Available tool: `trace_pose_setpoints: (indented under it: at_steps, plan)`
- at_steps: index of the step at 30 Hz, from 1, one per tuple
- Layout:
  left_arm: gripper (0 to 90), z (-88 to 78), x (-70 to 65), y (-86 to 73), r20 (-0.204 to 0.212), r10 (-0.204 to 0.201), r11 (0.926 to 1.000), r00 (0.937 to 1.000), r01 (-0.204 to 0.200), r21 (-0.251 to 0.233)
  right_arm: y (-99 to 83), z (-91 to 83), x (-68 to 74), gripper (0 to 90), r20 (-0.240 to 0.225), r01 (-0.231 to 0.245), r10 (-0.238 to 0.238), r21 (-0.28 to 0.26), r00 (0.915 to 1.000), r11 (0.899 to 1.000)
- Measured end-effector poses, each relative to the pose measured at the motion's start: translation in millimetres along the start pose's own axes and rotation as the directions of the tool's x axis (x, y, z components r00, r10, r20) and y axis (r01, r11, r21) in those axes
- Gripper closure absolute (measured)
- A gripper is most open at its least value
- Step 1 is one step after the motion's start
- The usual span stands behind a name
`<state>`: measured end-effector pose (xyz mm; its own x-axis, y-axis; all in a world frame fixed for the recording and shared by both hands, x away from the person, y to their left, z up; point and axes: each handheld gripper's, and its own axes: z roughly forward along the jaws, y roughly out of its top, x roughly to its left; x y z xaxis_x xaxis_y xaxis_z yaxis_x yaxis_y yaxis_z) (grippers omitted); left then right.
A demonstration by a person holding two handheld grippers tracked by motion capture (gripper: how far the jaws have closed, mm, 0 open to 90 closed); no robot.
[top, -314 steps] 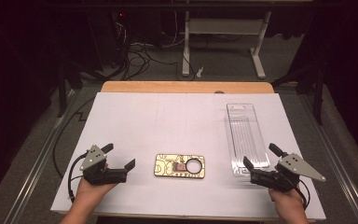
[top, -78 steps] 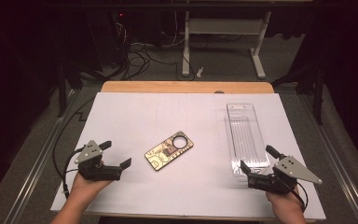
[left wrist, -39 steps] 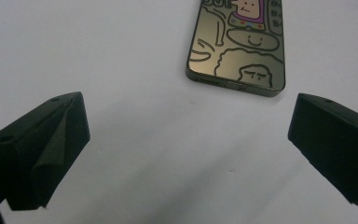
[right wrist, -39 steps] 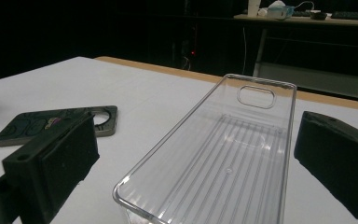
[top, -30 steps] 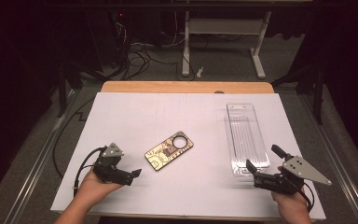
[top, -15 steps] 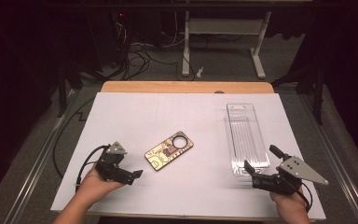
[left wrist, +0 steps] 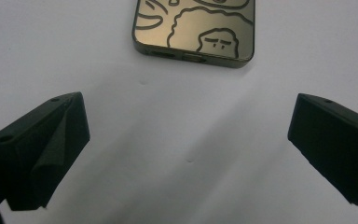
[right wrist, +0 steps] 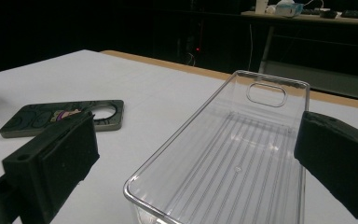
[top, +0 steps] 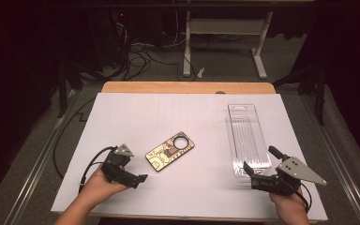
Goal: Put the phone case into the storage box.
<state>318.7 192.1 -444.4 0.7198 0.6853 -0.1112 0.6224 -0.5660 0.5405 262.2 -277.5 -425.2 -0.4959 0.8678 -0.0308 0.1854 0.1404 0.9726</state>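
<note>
A gold phone case (top: 170,151) with a black cartoon print and a round camera hole lies slanted on the white sheet. Its lower end shows just ahead of my left gripper (left wrist: 186,135), phone case (left wrist: 193,28). My left gripper (top: 136,169) sits to the case's lower left, open and holding nothing. A clear plastic tray (top: 248,139) lies lengthwise at the right. My right gripper (top: 261,160) stands open at the tray's near end. In the right gripper view the tray (right wrist: 233,154) lies between the wide-apart jaws of that gripper (right wrist: 196,154), and the case (right wrist: 51,119) is off to the left.
The white sheet (top: 168,112) covers the table, with a wooden strip (top: 187,87) along its far edge. Beyond it are cables and the legs of a desk (top: 225,47) on a dark floor. Metal rails run along both sides.
The case has turned from lying square to slanted. My left gripper has moved right toward the case and now points at its lower end. The right gripper has hardly shifted.
</note>
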Motion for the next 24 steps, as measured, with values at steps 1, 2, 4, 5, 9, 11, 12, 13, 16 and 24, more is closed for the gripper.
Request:
trace_pose_setpoints:
  at_steps: [1,2,4,5,9,11,12,13,16,24]
  plan:
    - [0.2,0.1,-0.3,2.8,-0.005,0.000,1.0000,1.0000,0.000,0.004,-0.1,-0.3,-0.3,0.1,-0.001,-0.002,0.002,0.000,1.0000,1.000]
    - [0.2,0.0,-0.7,5.6,0.000,-0.003,1.0000,1.0000,0.003,0.003,-0.1,-0.6,-0.6,0.1,0.000,-0.003,0.003,0.000,1.0000,1.000]
    - [0.2,0.5,-1.7,11.0,0.006,0.002,1.0000,1.0000,-0.002,0.005,-0.2,-1.2,-1.7,0.1,0.002,0.000,0.000,-0.003,1.0000,1.000]
    - [0.2,1.4,-2.2,13.7,-0.001,0.012,0.9999,0.9999,-0.012,0.009,-0.1,-1.6,-2.0,0.1,0.003,-0.004,0.004,-0.005,1.0000,1.000]
    - [0.2,5.7,-2.7,23.2,0.000,0.021,0.9996,0.9998,-0.021,0.016,0.2,-2.0,-3.6,0.1,0.006,-0.011,0.011,-0.008,0.9999,1.000]
    - [0.2,8.0,-1.8,27.4,0.001,0.021,0.9996,0.9998,-0.021,0.020,0.2,-1.9,-3.7,0.1,0.005,-0.011,0.011,-0.008,0.9999,1.000]
    - [0.2,10.0,-1.0,31.7,-0.001,0.029,0.9993,0.9996,-0.029,0.025,0.1,-1.8,-3.4,0.1,0.005,-0.011,0.011,-0.007,0.9999,1.000]
    - [0.2,10.0,-1.0,31.7,-0.001,0.029,0.9993,0.9996,-0.029,0.025,0.1,-1.8,-3.4,0.1,0.005,-0.011,0.011,-0.007,0.9999,1.000]
    - [0.2,12.0,0.1,41.4,0.006,0.031,0.9992,0.9995,-0.031,0.023,0.4,-1.9,-2.9,0.1,0.003,-0.008,0.008,-0.009,1.0000,1.000]
    - [0.2,14.0,1.9,59.4,0.010,0.041,0.9991,0.9991,-0.042,0.009,0.5,-2.2,-3.1,0.1,0.005,-0.013,0.013,-0.009,0.9999,1.000]
